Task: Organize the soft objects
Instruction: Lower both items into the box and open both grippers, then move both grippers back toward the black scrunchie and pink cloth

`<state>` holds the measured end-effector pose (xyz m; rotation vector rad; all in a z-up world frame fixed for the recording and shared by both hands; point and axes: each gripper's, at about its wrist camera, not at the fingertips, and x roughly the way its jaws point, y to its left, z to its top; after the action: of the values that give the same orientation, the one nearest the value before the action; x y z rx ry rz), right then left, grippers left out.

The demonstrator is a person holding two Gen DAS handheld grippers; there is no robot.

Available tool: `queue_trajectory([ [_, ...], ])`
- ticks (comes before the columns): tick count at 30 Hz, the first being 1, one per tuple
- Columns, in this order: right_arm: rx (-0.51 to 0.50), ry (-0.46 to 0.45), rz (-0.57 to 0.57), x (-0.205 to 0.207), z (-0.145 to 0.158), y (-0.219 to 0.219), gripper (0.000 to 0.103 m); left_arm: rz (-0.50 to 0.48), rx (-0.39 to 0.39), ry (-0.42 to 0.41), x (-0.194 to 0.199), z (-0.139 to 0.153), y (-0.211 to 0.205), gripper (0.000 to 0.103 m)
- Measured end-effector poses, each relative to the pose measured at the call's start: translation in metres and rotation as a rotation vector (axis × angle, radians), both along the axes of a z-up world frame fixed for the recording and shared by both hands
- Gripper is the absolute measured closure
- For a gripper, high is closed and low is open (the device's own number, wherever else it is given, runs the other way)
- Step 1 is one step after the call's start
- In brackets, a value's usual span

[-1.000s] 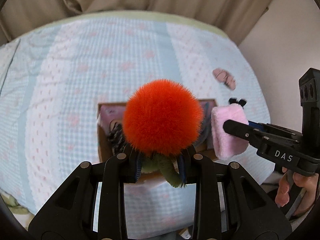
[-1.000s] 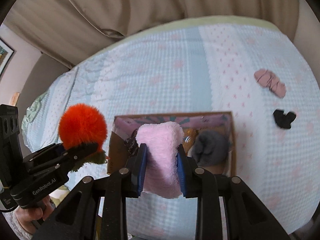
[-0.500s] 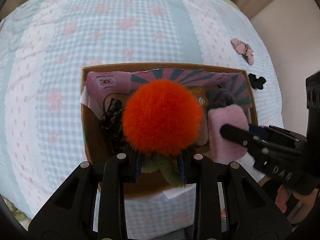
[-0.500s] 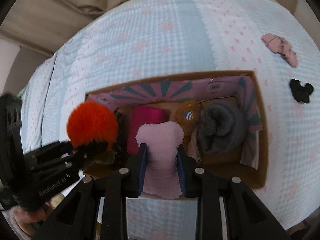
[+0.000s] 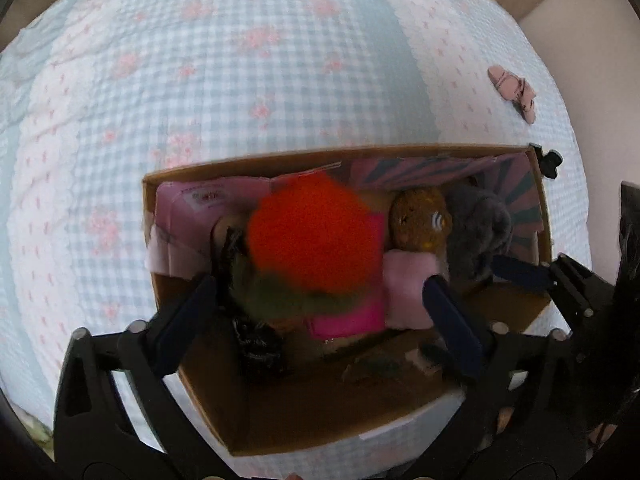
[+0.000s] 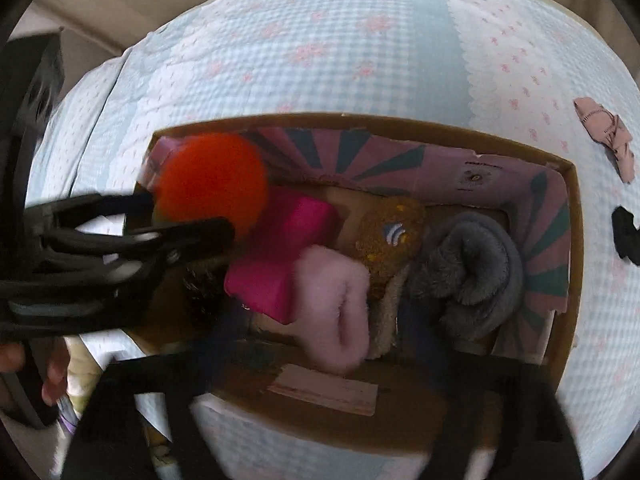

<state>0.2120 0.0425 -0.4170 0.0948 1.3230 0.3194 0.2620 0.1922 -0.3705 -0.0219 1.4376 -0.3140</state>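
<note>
A cardboard box point(image 5: 304, 412) point(image 6: 570, 280) lies on the bed. The fluffy orange ball toy point(image 5: 312, 236) point(image 6: 212, 180) with green leaves is inside it, between the wide-open fingers of my left gripper point(image 5: 320, 320). The pale pink plush point(image 6: 332, 312) point(image 5: 408, 292) lies in the box between the spread, blurred fingers of my right gripper point(image 6: 320, 344). Neither gripper holds anything. A magenta block point(image 6: 280, 252), a brown plush point(image 6: 392, 236), a grey plush point(image 6: 472, 268) and a dark striped item point(image 5: 256, 344) are also in the box.
A pink cloth point(image 5: 516, 90) point(image 6: 608, 136) and a small black item point(image 5: 550, 162) point(image 6: 626, 236) lie on the checked blue-and-pink bedspread point(image 5: 240, 80) to the right of the box. Beige curtain point(image 6: 160, 0) hangs behind the bed.
Both grippers have gone down into the box and opened. The orange ball and the pink plush, held before, now lie loose in the box.
</note>
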Motion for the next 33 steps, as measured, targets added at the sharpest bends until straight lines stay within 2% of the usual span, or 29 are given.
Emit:
queue_trajectory([
  [2, -0.004, 0.014, 0.02, -0.003, -0.003, -0.001, 0.0, 0.001, -0.021, 0.002, 0.002, 0.0, 0.0, 0.0],
  [6, -0.016, 0.02, 0.026, -0.01, -0.005, -0.006, 0.0, 0.008, -0.014, 0.008, 0.001, 0.0, 0.0, 0.0],
  [14, -0.032, -0.038, -0.003, -0.016, 0.016, -0.016, 0.0, 0.02, -0.012, -0.014, -0.006, 0.014, 0.002, 0.0],
  [22, -0.04, -0.099, -0.029, -0.03, 0.05, -0.023, 0.0, 0.03, -0.014, -0.069, -0.024, 0.046, 0.005, 0.0],
  [33, -0.048, -0.196, -0.091, -0.065, 0.112, -0.039, 0.0, 0.064, -0.023, -0.149, -0.064, 0.103, 0.008, 0.0],
])
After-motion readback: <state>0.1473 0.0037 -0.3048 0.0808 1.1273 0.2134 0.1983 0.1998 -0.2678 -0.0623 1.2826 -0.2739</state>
